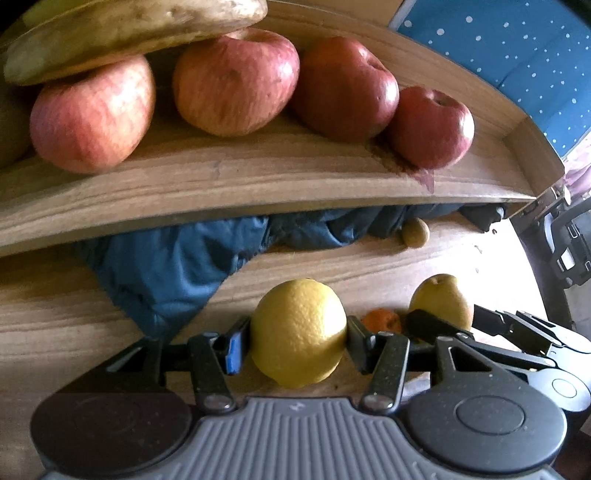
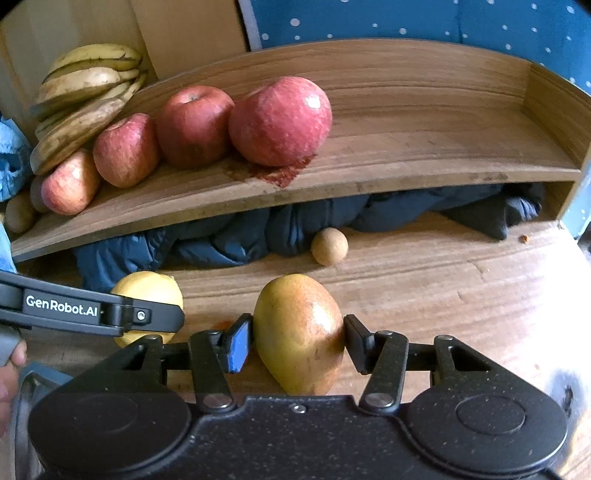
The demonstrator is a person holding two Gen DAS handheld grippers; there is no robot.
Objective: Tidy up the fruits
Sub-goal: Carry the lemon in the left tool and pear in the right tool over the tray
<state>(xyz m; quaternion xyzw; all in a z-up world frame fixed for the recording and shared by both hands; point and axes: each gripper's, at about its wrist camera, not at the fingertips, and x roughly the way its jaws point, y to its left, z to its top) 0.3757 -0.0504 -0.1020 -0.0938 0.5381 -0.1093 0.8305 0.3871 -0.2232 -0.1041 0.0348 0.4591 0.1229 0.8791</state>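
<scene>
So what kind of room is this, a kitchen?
Probably a home room rather than a kitchen: a wooden desk shelf lined with apples and bananas, a dark padded jacket stuffed underneath, and blue dotted fabric behind.

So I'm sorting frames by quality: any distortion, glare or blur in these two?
Left wrist view: fisheye bends the shelf into an arc, the apples look soft, the tabletop glares white. Right wrist view: same curved shelf, a highlight on the big apple, and the pear is sharp.
</scene>
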